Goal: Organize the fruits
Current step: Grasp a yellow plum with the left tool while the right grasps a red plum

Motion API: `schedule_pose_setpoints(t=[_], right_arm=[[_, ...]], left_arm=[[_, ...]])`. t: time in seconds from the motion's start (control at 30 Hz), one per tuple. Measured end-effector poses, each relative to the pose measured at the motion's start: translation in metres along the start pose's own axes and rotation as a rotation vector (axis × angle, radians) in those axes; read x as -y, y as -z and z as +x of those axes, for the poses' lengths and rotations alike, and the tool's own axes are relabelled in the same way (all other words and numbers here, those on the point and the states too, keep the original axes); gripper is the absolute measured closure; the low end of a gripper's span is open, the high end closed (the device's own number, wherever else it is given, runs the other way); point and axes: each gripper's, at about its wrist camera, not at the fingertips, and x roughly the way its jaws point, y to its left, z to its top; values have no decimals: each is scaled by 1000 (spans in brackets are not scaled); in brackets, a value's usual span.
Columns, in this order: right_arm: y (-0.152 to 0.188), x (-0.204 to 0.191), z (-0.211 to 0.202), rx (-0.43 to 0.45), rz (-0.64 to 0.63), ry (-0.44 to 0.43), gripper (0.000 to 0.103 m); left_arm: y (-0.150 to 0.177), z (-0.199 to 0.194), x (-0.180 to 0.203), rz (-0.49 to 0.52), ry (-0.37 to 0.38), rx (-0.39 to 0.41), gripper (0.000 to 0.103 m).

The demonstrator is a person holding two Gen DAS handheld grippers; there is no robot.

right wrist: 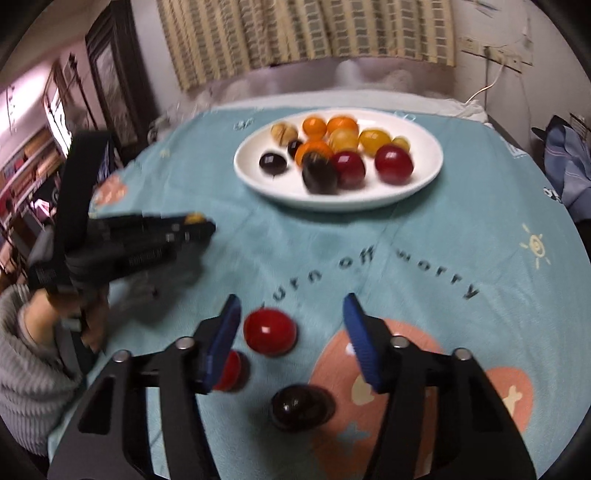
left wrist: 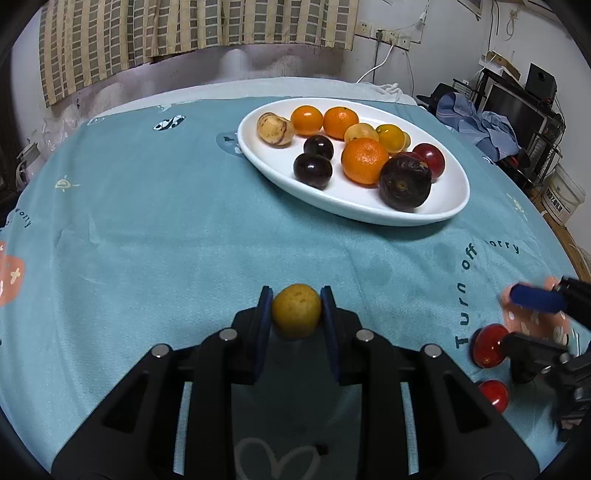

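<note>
My left gripper (left wrist: 296, 302) is shut on a yellow fruit (left wrist: 296, 311), held over the teal cloth in front of the white oval plate (left wrist: 314, 188). The plate holds several oranges, dark plums, yellow and red fruits. My right gripper (right wrist: 291, 314) is open above the cloth, with a red fruit (right wrist: 270, 333) between its fingers. A second red fruit (right wrist: 231, 371) lies behind the left finger, and a dark plum (right wrist: 300, 406) sits nearer the camera. The left gripper (right wrist: 192, 225) shows at left in the right wrist view. The right gripper (left wrist: 528, 321) appears at the right edge of the left wrist view.
The teal printed cloth (left wrist: 166, 229) covers the round table. A curtain (left wrist: 184, 33) hangs behind it. Clothes and shelves (left wrist: 491, 125) stand at the far right, beyond the table edge. The person's grey sleeve (right wrist: 29, 354) is at left.
</note>
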Motion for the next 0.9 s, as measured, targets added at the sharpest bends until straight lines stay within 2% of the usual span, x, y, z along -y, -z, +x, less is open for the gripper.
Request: schedule_pose_setpoints(t=[0.17,0.43,0.67,0.8,0.9], right_arm=[[5,-8,3,-11,-19,-14,54],[9,-15,14,-42,-43,-28,71],[2,1,5,11,28,-34,71],[3,7,12,-16,43,-2,72],[-1,9,-1,38,52,-9,72]], left_arm=[[1,2,1,7,-4,-6,76],[1,3,4,21,-18,-11,76],[1,3,4,19,-4,-8,75],[1,-1,10,35,29,10,77],[-1,-7,17,49,51,32,77]])
